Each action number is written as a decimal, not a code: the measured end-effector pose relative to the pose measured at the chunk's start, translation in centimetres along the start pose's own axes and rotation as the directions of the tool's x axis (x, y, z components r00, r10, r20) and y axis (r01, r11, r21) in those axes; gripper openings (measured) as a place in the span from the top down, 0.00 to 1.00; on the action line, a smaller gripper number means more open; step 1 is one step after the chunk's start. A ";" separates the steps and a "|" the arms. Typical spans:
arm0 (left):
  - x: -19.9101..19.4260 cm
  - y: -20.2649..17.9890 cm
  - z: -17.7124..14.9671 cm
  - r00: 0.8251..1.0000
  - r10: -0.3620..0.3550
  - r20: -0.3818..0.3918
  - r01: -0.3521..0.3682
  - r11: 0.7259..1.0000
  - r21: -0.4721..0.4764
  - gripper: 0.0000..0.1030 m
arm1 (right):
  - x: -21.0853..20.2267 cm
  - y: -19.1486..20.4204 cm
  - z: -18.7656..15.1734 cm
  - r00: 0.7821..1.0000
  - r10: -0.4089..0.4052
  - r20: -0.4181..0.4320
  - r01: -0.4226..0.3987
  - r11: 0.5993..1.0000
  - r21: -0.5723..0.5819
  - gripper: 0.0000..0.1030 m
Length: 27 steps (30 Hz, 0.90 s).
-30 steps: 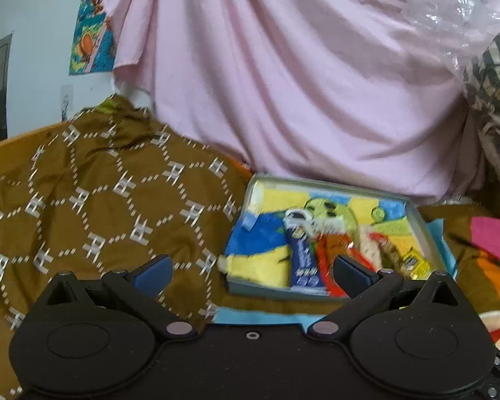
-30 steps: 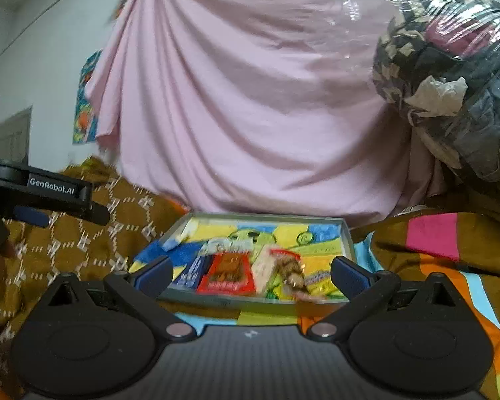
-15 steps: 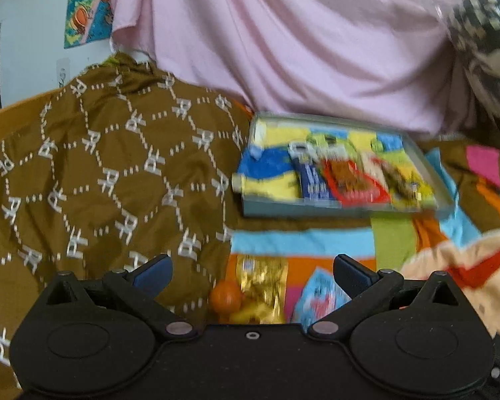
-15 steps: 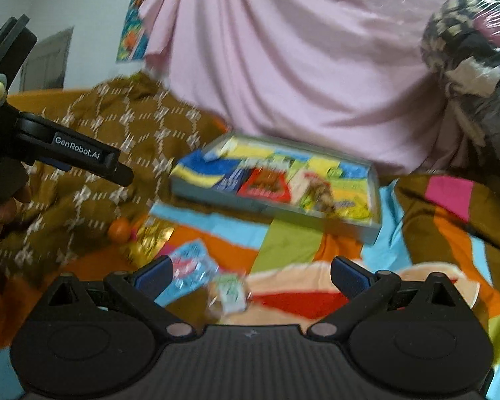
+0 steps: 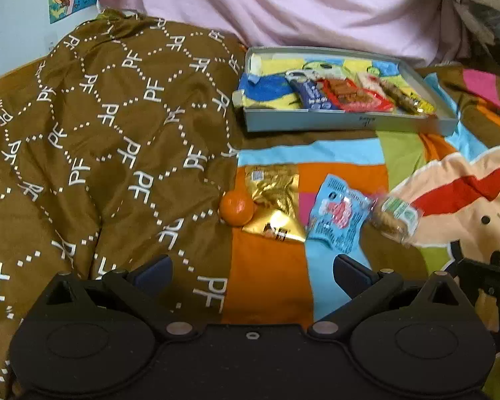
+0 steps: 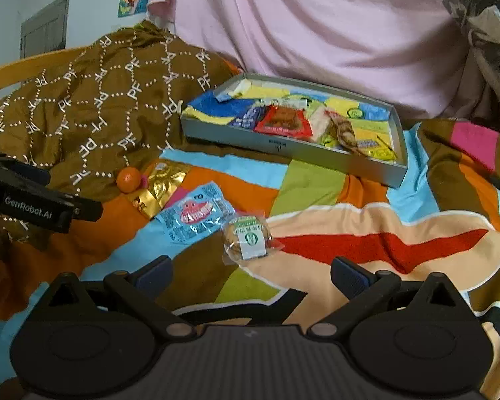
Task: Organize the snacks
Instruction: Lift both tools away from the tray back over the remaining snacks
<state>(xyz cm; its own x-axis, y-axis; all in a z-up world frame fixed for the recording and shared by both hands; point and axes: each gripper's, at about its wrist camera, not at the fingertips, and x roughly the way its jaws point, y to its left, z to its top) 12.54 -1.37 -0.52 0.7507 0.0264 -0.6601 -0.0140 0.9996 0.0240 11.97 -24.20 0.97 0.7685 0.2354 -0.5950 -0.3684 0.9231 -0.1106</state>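
While both tools hang above the patchwork bedspread (image 6: 316, 183), the left hand-held gripper (image 5: 251, 271) has its fingers spread wide with nothing between them, and the right hand-held gripper (image 6: 250, 271) is likewise spread and empty. Just ahead of the right one, a little to its left, lies a clear-wrapped cookie (image 6: 246, 238) with a green and white label. Touching that cookie's left side is a light blue snack packet (image 6: 193, 216), and further left a gold foil packet (image 6: 161, 186) lies with a small orange ball (image 6: 129, 179) against its far left corner. Seen from the left hand-held gripper, the same row runs ahead of its fingers: orange ball (image 5: 236, 210) nearly straight on, gold packet (image 5: 275, 200) beside it, blue packet (image 5: 336, 215) and cookie (image 5: 395, 218) off to the right. Beyond the row, well apart from both tools, sits a grey tray (image 6: 283, 148) holding several packets, among them a red one (image 6: 283, 121) and a dark blue one (image 6: 248, 118). A brown patterned quilt (image 5: 100, 133) is bunched up on the left, and a pink sheet (image 6: 316, 26) hangs behind the tray.
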 end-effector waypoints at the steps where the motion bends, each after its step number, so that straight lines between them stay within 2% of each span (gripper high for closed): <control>1: 0.1 0.0 0.0 1.000 0.001 -0.005 -0.001 1.000 0.001 0.01 | 0.2 0.0 0.0 1.000 -0.001 -0.008 0.001 1.000 0.000 0.00; 8: 0.7 -0.4 0.2 1.000 -0.002 -0.009 0.002 1.000 0.016 0.01 | 1.5 -0.1 0.3 0.998 0.028 -0.056 -0.028 1.000 0.010 0.00; 18: 1.8 -1.9 0.4 1.000 0.001 0.026 -0.003 0.997 0.072 0.01 | 2.8 -1.2 0.8 0.998 0.014 -0.062 -0.014 1.000 0.003 0.00; 27: 3.3 -2.9 1.2 0.998 -0.014 0.054 0.007 0.991 0.133 0.01 | 3.8 -1.9 1.5 1.000 -0.015 -0.020 0.012 0.994 -0.105 0.00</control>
<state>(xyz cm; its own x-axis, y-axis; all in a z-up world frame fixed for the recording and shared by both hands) 15.81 -4.18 -1.85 0.7854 0.0120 -0.6188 0.0788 0.9897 0.1191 16.36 -24.62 0.07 0.7629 0.2157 -0.6094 -0.4118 0.8889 -0.2009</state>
